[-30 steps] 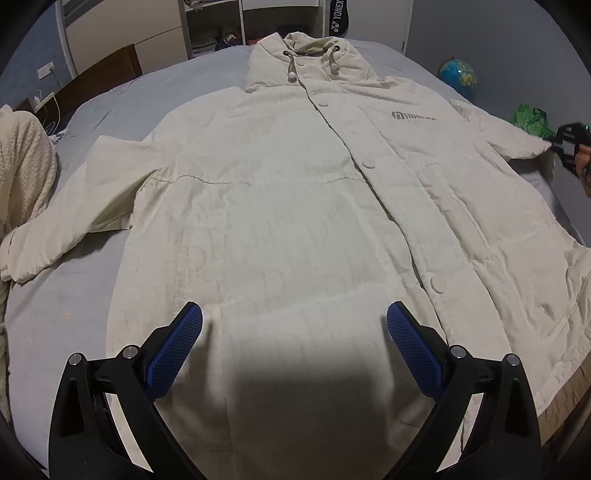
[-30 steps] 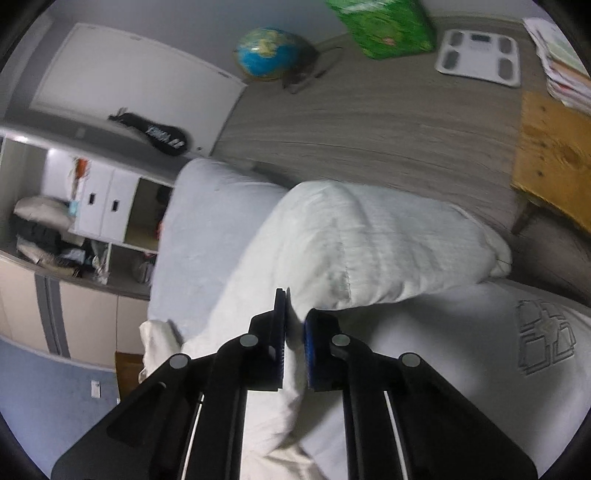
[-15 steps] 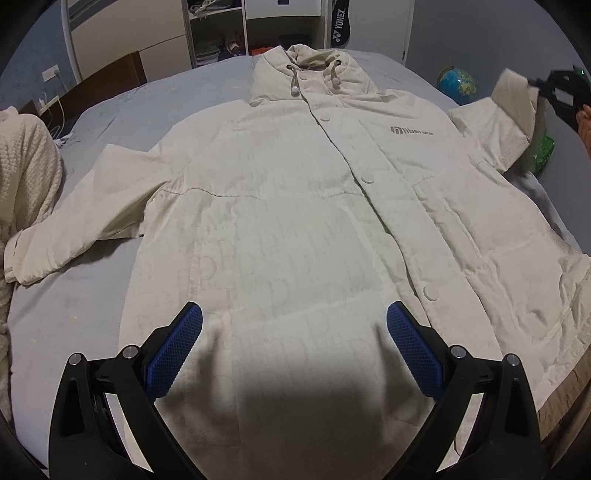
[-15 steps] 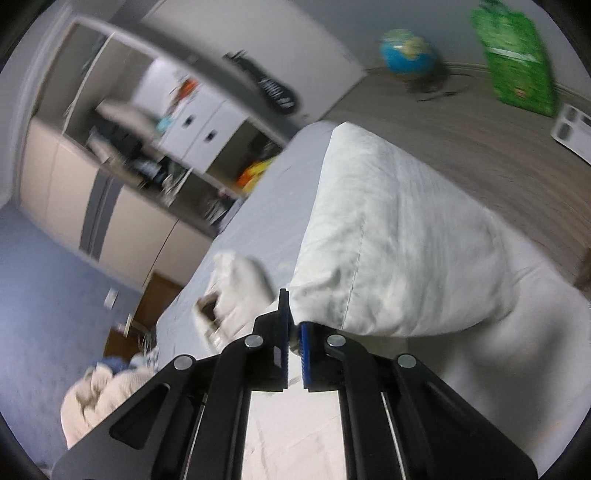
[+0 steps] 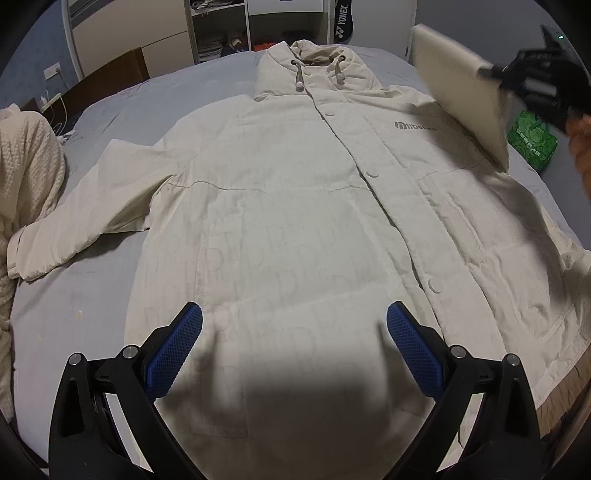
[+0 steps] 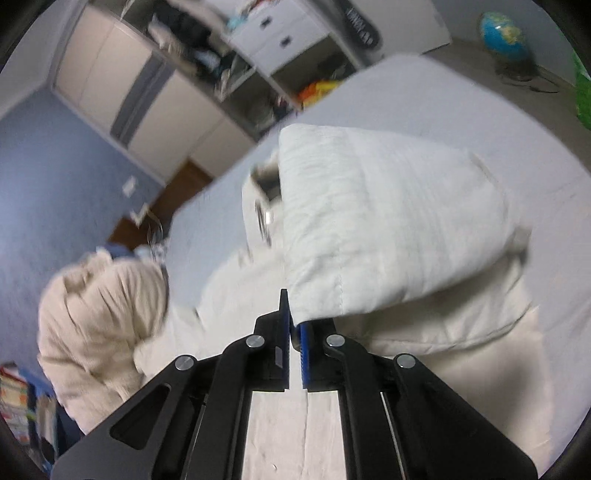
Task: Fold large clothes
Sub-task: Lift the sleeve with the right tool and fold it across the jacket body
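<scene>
A large cream hooded coat (image 5: 295, 192) lies face up and spread out on a grey bed (image 5: 155, 103). My left gripper (image 5: 293, 343) is open and empty, hovering over the coat's lower hem. My right gripper (image 6: 293, 325) is shut on the cuff of the coat's right sleeve (image 6: 369, 229) and holds it lifted above the coat's chest; it also shows in the left wrist view (image 5: 532, 81) at the upper right, with the raised sleeve (image 5: 458, 85). The left sleeve (image 5: 85, 214) lies flat, stretched out to the left.
A cream knitted garment (image 5: 26, 155) is heaped at the bed's left edge. Shelves and cupboards (image 5: 221, 26) stand behind the bed. A green bag (image 5: 532, 136) and a globe (image 6: 502, 33) sit on the floor to the right.
My right gripper has lifted the sleeve off the bed's right edge and swung it up and inward over the coat. My left gripper has stayed open over the hem.
</scene>
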The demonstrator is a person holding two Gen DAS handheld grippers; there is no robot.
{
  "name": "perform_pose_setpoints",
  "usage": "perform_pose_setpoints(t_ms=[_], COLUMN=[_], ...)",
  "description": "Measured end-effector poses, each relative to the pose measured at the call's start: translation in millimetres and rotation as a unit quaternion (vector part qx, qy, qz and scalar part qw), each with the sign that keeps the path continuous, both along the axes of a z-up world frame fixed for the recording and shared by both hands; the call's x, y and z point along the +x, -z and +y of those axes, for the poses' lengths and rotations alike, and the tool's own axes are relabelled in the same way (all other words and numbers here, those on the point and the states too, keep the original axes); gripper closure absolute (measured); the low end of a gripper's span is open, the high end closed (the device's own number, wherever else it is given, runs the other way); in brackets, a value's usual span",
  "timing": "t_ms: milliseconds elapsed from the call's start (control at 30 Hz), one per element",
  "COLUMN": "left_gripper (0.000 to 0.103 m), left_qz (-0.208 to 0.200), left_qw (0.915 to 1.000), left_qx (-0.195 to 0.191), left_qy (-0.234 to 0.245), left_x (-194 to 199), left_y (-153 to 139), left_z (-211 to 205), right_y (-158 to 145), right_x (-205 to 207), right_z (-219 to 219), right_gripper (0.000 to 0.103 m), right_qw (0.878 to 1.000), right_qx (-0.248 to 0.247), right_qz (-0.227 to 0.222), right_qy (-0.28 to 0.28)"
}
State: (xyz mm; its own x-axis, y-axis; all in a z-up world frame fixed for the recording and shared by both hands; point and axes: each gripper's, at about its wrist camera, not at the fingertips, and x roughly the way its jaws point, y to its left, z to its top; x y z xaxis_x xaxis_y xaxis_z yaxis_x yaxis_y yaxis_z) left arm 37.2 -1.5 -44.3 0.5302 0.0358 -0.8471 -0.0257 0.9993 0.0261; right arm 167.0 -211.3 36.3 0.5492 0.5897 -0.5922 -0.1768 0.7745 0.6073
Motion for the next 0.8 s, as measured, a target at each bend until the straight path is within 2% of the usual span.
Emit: perform_pose_setpoints(t_ms=[200,333,400,467,533,667,800], left_gripper=[0.007,0.007,0.007,0.007,0.007,0.007,0.007], left_qz=[0.008,0.014,0.019,0.022,0.024,0.027,0.026], left_qw=[1.0000,0.9999,0.9998,0.9998,0.9997,0.9996,0.9995], left_qx=[0.000,0.001,0.002,0.003,0.003,-0.004,-0.019], left_qy=[0.001,0.001,0.000,-0.001,-0.001,-0.001,0.004], left_x=[-1,0,0,1,2,5,13], left_y=[4,7,9,11,12,11,8], left_z=[1,1,0,0,-1,2,8], right_y=[59,77,77,75,71,63,62], right_x=[-8,-12,-11,-14,-17,-16,-5], right_z=[34,34,36,30,16,-20,-59], right_gripper=[0.101,0.099,0.093,0.064,0.054,0.054,0.054], right_qw=[0.997,0.993,0.992,0.993,0.995,0.998,0.995], right_qx=[-0.060,-0.095,-0.096,-0.092,-0.078,-0.039,0.009], right_qz=[0.044,0.058,0.062,0.062,0.056,0.057,0.070], right_qy=[-0.034,-0.042,-0.050,-0.049,-0.037,0.004,0.063])
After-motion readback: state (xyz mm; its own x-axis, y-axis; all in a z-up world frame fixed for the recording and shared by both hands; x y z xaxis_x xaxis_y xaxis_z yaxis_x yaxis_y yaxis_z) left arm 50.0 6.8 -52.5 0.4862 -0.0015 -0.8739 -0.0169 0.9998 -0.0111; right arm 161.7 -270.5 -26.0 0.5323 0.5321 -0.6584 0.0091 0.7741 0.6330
